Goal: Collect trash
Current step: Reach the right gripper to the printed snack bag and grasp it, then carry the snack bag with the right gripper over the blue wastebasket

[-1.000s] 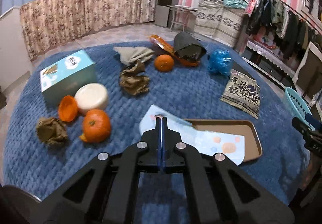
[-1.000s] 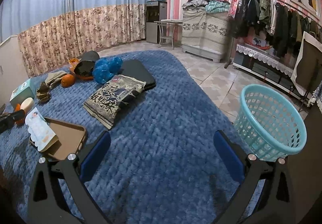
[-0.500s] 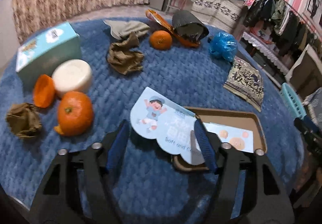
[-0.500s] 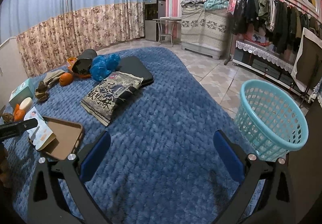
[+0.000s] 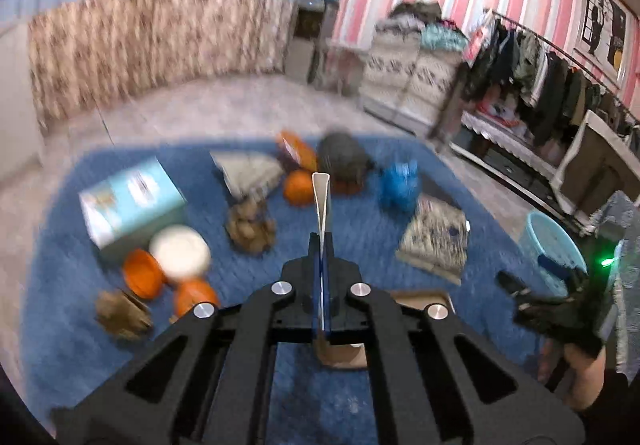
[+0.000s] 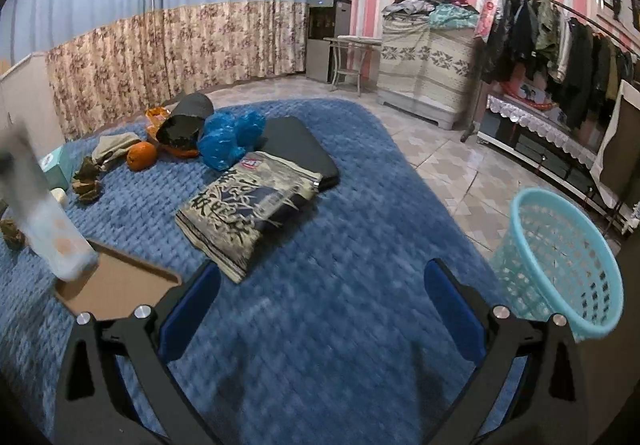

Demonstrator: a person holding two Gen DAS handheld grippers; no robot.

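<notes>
1. Jaws of the left gripper (image 5: 322,245) are clenched on a flat printed wrapper (image 5: 321,201), seen edge-on as a thin pale strip sticking up past the fingertips.
2. From the right wrist view that same wrapper (image 6: 48,221) hangs blurred at the left edge, lifted above the brown cardboard tray (image 6: 120,285) on the blue blanket (image 6: 340,305).
3. Jaws of the right gripper (image 6: 320,301) stand wide apart, nothing between them, only blanket below.
4. Near the tray lies a patterned snack bag (image 6: 248,205), partly resting on a flat black pad (image 6: 296,145).
5. Further back sits a crumpled blue plastic bag (image 6: 228,137), touching a dark tipped-over pot (image 6: 186,123), with an orange (image 6: 141,156) to the left.
6. Over on the left side: a teal tissue box (image 5: 132,201), a white round tub (image 5: 180,253), an orange lid (image 5: 142,277) and brown crumpled paper (image 5: 120,315).
7. Off the blanket's right edge, on the tiled floor, stands the light-blue mesh basket (image 6: 560,265).
</notes>
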